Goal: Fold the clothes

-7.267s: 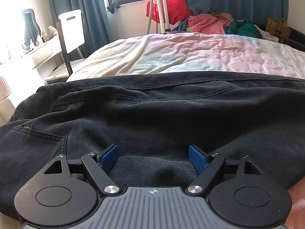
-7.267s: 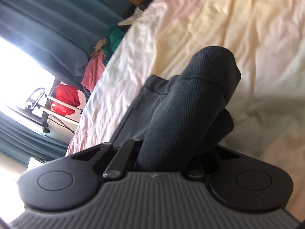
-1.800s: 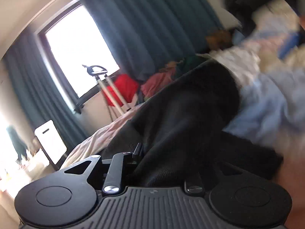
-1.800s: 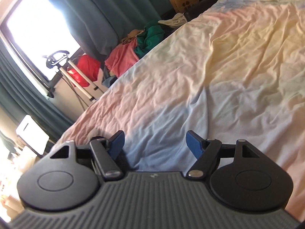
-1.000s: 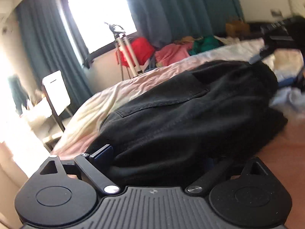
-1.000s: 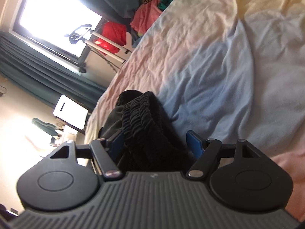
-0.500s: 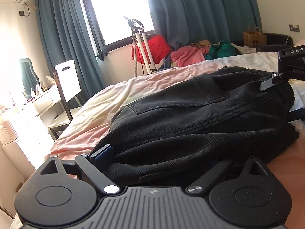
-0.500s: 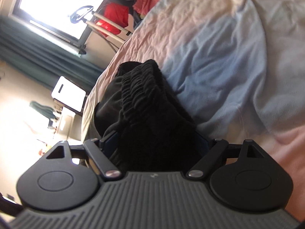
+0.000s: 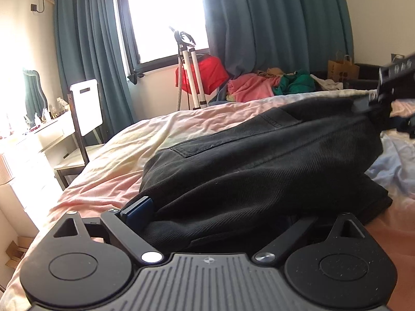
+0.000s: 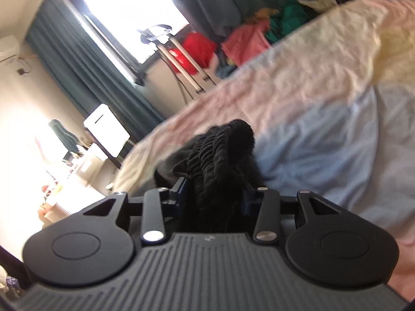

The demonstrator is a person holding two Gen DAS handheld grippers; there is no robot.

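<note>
A pair of black trousers (image 9: pixel 259 171) lies folded in a thick bundle on the pastel bedsheet (image 9: pixel 160 140). My left gripper (image 9: pixel 218 215) is open, its jaws wide apart around the near edge of the bundle; the right finger is hidden by the cloth. My right gripper (image 10: pixel 215 194) is shut on the ribbed elastic waistband of the trousers (image 10: pixel 223 150). The right gripper also shows in the left wrist view (image 9: pixel 386 98) at the far end of the bundle.
A chair with a white back (image 9: pixel 87 108) and a dresser stand left of the bed. A tripod (image 9: pixel 189 72), a red bag (image 9: pixel 207 72) and a heap of pink and green clothes (image 9: pixel 272 85) are beyond the bed, under teal curtains.
My right gripper has closed on the waistband and tilted more level. My left gripper let go of the trousers about a second ago and now stays open at the bundle's near edge.
</note>
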